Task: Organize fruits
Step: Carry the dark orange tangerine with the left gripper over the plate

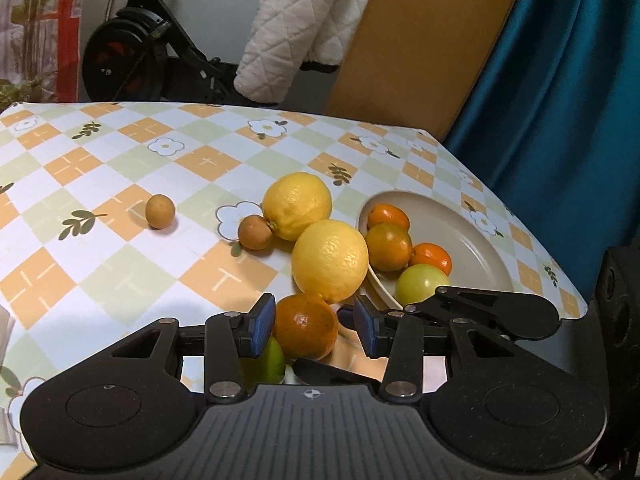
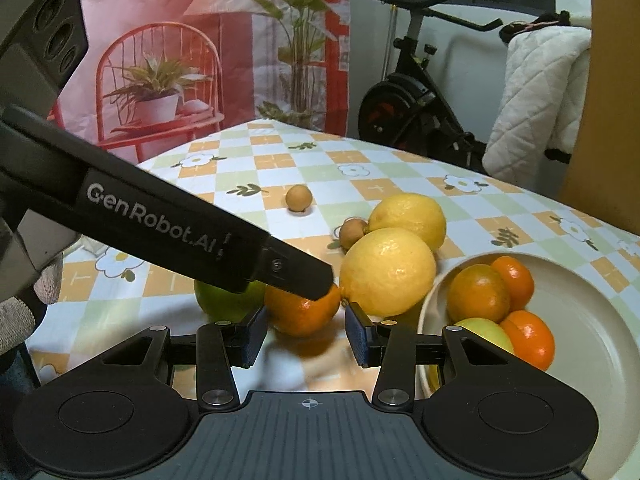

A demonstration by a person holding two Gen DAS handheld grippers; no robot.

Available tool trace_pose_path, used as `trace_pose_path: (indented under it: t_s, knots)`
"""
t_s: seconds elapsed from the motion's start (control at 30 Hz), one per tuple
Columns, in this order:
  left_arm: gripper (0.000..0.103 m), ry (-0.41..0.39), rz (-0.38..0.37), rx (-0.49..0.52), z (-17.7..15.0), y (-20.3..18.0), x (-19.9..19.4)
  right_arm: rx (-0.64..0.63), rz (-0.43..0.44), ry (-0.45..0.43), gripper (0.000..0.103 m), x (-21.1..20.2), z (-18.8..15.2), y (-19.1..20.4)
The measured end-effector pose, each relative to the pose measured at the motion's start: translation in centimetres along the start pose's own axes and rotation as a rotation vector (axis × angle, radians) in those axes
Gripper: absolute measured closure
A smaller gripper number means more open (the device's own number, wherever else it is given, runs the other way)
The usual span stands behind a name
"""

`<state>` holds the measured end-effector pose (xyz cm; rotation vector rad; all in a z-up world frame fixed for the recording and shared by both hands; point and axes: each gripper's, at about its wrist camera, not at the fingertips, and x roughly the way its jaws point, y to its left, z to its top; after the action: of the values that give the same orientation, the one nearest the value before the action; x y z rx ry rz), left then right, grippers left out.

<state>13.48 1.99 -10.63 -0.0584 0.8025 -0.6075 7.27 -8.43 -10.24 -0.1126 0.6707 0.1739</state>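
An orange (image 1: 306, 326) lies on the checked tablecloth between the blue pads of my left gripper (image 1: 315, 328), which stands open; a gap shows on the orange's right side. From the right wrist, the same orange (image 2: 302, 314) sits just ahead of my right gripper (image 2: 307, 336), also open, with its pads clear of the fruit. The left gripper's black finger (image 2: 296, 272) rests its tip on the orange's top. Two lemons (image 1: 330, 260) (image 1: 298, 204) lie just beyond. A green fruit (image 2: 224, 300) lies beside the orange.
A beige plate (image 1: 472, 240) at the right holds three oranges (image 1: 388, 246) and a pale green apple (image 1: 420, 284). Two small brown fruits (image 1: 160, 211) (image 1: 255, 232) lie on the cloth. The table edge (image 1: 520, 216) runs behind the plate; an exercise bike (image 1: 132, 52) stands beyond.
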Motion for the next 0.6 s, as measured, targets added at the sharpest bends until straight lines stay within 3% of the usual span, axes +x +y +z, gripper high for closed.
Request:
trace_pose_path:
  t_s: [0.6]
  knots:
    - [0.057,0.029,0.006,0.014,0.28,-0.15,0.39,0.039,0.027,0.003,0.068,0.71,-0.12,-0.43]
